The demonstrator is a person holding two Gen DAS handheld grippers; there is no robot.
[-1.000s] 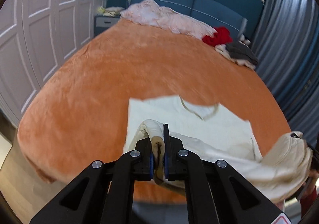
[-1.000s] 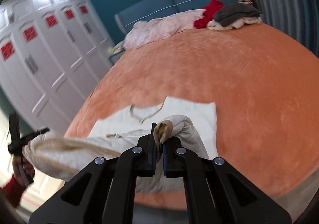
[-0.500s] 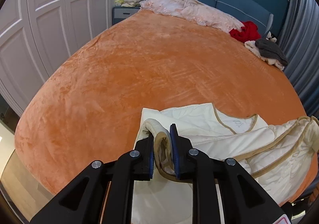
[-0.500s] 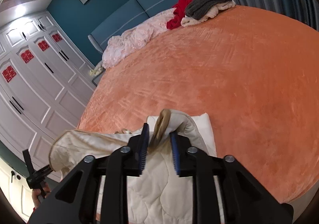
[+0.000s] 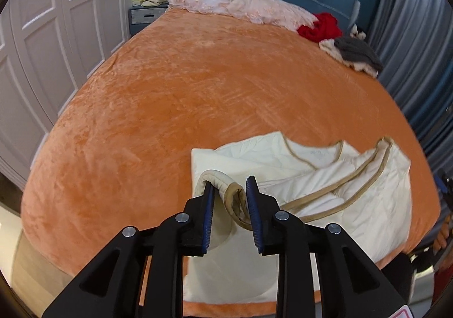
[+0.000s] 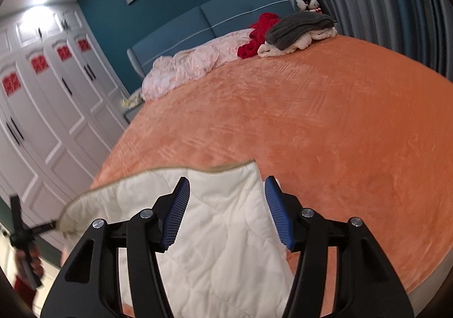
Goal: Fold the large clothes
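Note:
A cream quilted garment with tan trim (image 5: 325, 176) lies folded near the front edge of the orange bed (image 5: 198, 85). My left gripper (image 5: 228, 190) is open, its jaws apart around a rolled tan-edged fold of the garment that rests loosely between them. My right gripper (image 6: 228, 196) is wide open above the garment's quilted panel (image 6: 220, 233), holding nothing. The garment's tan-trimmed edge runs left across the right wrist view towards the left gripper (image 6: 25, 233), seen blurred at the far left.
A pink blanket (image 5: 240, 6) lies at the headboard. A red garment (image 5: 320, 27) and a grey and cream pile (image 5: 354, 54) sit at the far right corner. White wardrobe doors (image 5: 42, 34) stand left, grey curtains (image 5: 410, 34) right, a nightstand (image 5: 144, 15) beyond.
Both grippers have opened and let go of the garment's folded edge. The lifted half has come down onto the bed, folded over the other half.

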